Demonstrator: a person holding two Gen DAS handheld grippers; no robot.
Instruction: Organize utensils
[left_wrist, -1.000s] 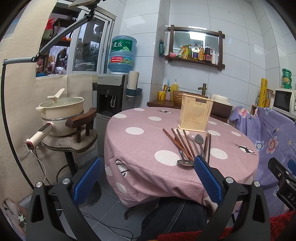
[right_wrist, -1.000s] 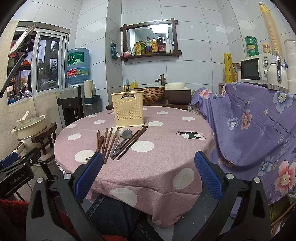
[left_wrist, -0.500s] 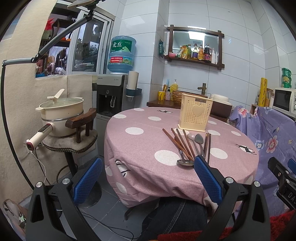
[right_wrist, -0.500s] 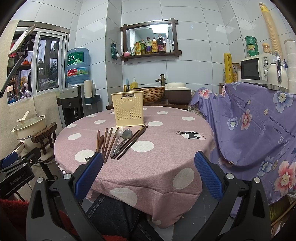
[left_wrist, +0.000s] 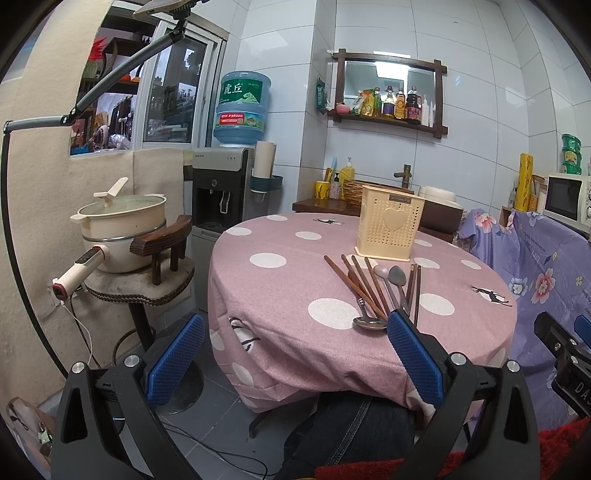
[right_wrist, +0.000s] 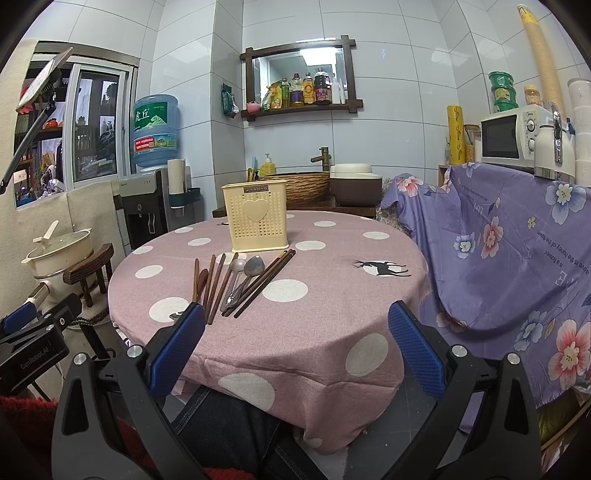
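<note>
A cream perforated utensil holder stands upright on the round pink polka-dot table. In front of it lie several brown chopsticks, dark chopsticks and metal spoons. My left gripper is open and empty, low at the table's near left edge. My right gripper is open and empty, low at the near edge, short of the utensils.
A stool with a cream pot stands left of the table, a water dispenser behind it. A purple floral cloth covers furniture on the right, with a microwave on top. A person's knee shows under the table.
</note>
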